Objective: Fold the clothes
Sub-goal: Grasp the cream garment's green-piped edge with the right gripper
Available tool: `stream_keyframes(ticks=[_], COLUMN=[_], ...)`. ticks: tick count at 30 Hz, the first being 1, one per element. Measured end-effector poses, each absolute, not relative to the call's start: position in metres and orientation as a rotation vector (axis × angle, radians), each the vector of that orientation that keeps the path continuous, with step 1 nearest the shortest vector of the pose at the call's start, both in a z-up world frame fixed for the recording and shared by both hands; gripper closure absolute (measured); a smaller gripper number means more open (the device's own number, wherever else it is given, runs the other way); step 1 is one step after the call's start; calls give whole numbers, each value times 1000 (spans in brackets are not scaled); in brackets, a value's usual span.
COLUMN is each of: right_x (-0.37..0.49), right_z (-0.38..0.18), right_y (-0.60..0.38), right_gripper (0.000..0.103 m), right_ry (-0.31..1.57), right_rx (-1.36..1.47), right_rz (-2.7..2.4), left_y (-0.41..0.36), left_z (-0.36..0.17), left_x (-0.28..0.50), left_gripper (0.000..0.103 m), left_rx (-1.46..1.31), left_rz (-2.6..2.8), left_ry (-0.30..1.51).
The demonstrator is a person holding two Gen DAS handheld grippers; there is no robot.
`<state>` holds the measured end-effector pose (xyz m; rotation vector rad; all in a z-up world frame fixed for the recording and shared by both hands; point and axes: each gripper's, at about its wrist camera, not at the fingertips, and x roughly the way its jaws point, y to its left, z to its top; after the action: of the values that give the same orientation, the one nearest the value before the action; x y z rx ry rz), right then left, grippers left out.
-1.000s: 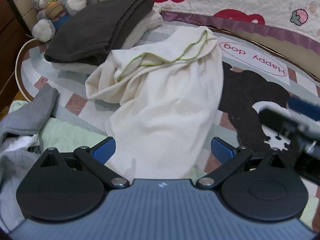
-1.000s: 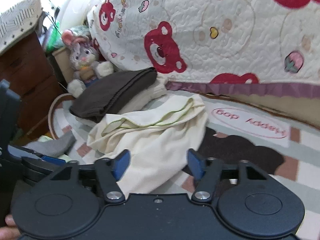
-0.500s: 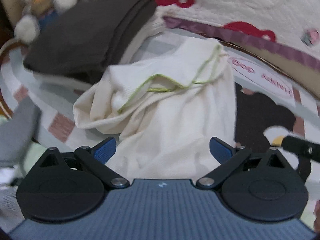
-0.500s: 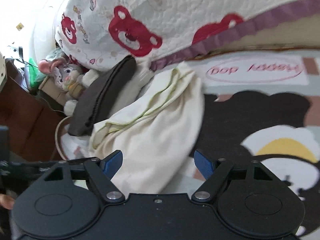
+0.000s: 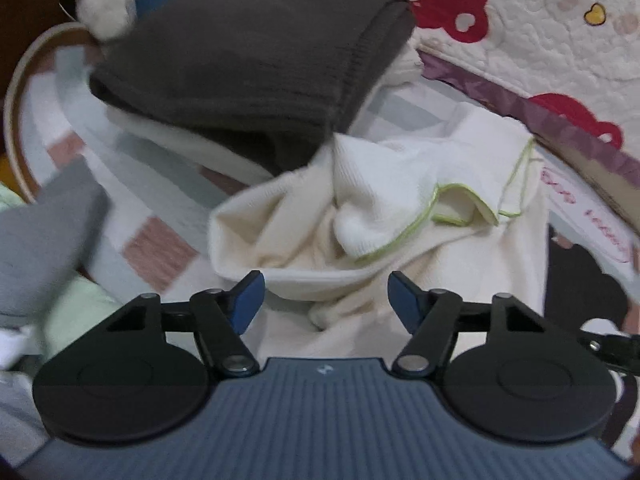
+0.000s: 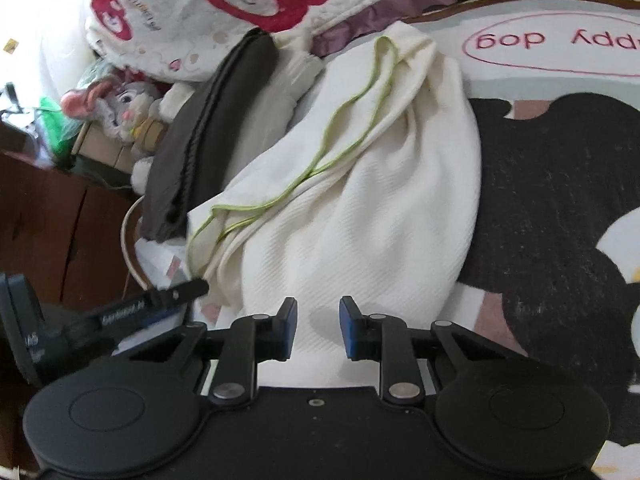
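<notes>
Cream garment (image 6: 360, 208) lay crumpled beside a folded dark stack (image 5: 248, 80).
Left gripper (image 5: 323, 295) spread wide; right gripper (image 6: 318, 328) narrowed, perhaps not yet pinching cloth.

Cream garment (image 6: 360, 200): near hem hidden under my right gripper (image 6: 318, 326); whether my fingers touch the cloth, I cannot tell.
Same garment's lower folds: covered by my left gripper (image 5: 324, 296).
Grey cloth (image 5: 40, 236), left of that gripper: blurred, cut by the edge.
Plush toy (image 5: 108, 12), far ahead-left: head cropped.
Rug lettering (image 5: 580, 216), ahead-right: smeared, unreadable.
Dark folded garment (image 6: 208, 128): far end behind the cream one.
</notes>
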<state>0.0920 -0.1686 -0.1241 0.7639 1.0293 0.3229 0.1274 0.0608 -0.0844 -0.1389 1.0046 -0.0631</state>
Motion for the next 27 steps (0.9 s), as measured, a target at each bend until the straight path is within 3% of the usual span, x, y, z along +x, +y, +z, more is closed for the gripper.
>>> stream_keyframes(ticks=[3, 4, 12, 23, 24, 25, 26, 27], right_x=[93, 90, 84, 142, 144, 145, 145, 144], right_z=[-128, -130, -182, -190, -191, -192, -190, -187], right_y=[-169, -171, -194, -177, -174, -171, -169, -169], right_gripper=[45, 43, 39, 31, 35, 60, 74, 82], right_ry=[1035, 1035, 1107, 1027, 1002, 976, 945, 915], right_rx=[654, 640, 1080, 960, 955, 947, 934, 924], right_rz=[249, 239, 215, 221, 251, 281, 313, 340], left_y=[66, 67, 67, 62, 63, 65, 67, 68], left_z=[-92, -96, -127, -150, -154, -156, -158, -156], left_x=[128, 129, 145, 164, 167, 169, 170, 170], left_gripper=[36, 35, 35, 34, 36, 45, 56, 79], left_rx=[-173, -205, -355, -370, -399, -424, -450, -478], left_rz=[-88, -108, -185, -167, -177, -206, -237, -286], left_ry=[981, 987, 1087, 1072, 1092, 1105, 1116, 1122])
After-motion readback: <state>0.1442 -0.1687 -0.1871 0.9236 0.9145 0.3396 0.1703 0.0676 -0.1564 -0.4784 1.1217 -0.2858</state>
